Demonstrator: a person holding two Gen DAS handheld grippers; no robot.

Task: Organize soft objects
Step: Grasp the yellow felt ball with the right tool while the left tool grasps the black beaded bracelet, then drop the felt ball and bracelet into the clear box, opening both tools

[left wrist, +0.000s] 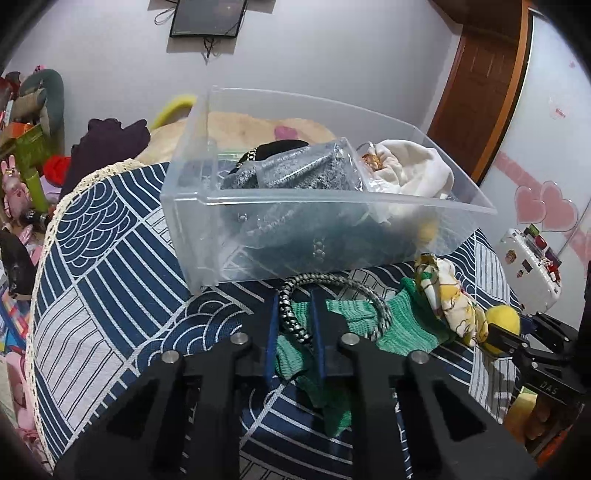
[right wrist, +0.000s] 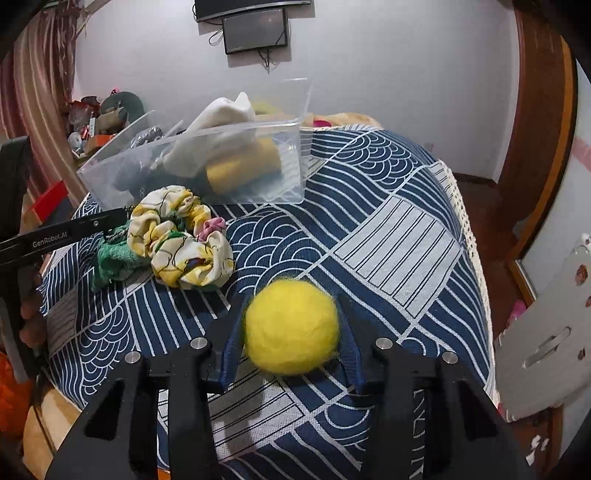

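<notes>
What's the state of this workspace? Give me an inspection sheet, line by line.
Surface: table under a navy patterned cloth with a lace edge.
Job's things: clear bin holds grey knit, white cloth and a yellow item; green knit, scrunchie and braided band lie in front of it on the cloth; yellow ball sits at the right gripper.
Clutter: nothing seen on the cloth besides these.
Grippers: left gripper straddles the braided band, grip uncertain; right gripper shut on the yellow ball.
Cables: wires hang from the wall screen.
Surroundings: plush toys at left, wooden door, white case.
</notes>
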